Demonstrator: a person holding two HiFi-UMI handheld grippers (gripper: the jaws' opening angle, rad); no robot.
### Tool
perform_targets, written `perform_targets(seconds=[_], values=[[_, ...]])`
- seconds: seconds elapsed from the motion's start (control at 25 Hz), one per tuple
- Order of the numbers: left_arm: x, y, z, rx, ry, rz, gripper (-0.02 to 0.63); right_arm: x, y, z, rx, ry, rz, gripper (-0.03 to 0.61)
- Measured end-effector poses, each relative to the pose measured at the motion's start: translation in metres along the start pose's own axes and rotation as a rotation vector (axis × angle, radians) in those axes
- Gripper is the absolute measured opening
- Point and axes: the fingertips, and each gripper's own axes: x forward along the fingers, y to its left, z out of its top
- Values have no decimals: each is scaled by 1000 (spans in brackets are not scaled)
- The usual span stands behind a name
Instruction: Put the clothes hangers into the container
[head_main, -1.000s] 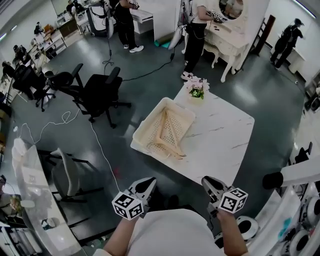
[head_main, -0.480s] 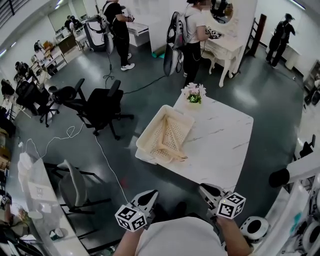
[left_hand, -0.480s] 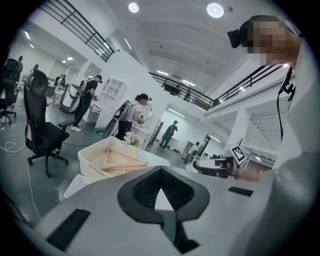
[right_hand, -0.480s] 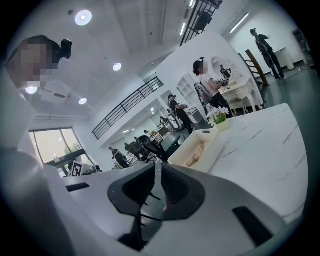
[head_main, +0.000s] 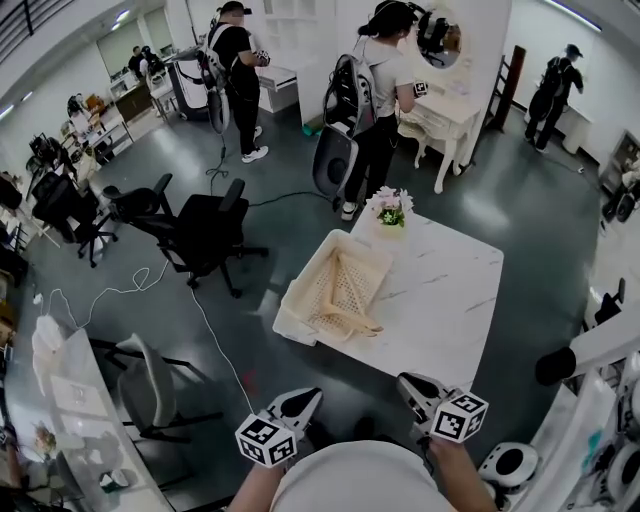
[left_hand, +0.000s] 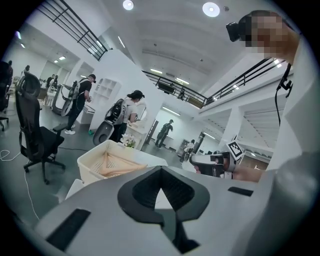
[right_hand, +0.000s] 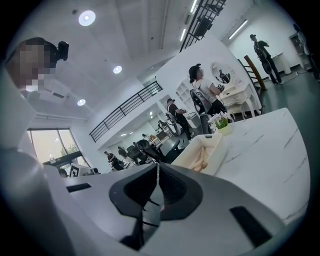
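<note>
The cream lattice container (head_main: 303, 281) stands on the left part of the white marble table (head_main: 450, 290), with wooden clothes hangers (head_main: 345, 300) lying inside it. Both grippers hang near my body, well short of the table. My left gripper (head_main: 312, 395) is shut and empty; in the left gripper view its tips (left_hand: 160, 168) meet, with the container (left_hand: 87, 167) and hangers (left_hand: 117, 167) beyond. My right gripper (head_main: 405, 380) has just been closing and its jaws now meet (right_hand: 157, 166) with nothing between them; the container (right_hand: 192, 152) lies ahead.
A small flower pot (head_main: 390, 207) sits at the table's far corner. A black office chair (head_main: 205, 225) and a floor cable (head_main: 215, 330) lie to the left, a pale chair (head_main: 150, 380) nearer. Several people stand by a white dresser (head_main: 445, 110) at the back.
Both grippers have drawn back from the table and risen a little, so the table looks farther off. The right jaws have closed together.
</note>
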Motion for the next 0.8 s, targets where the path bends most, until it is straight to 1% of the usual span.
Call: perform_targets(seconds=[0.2,0.4,0.64,0.8], values=[[-1,10,5,5,-6,-1,8,12,3,2,-9,-3,2,28],[-3,15,9,5,5,-4,8,19,6,7,-7,-7,2,28],[-3,20,9,11,22,-5,8,25,12,10,-9,-14,11,28],[-6,24,5,15,25,-8,8,28,14,6,-7,-23,11,28]])
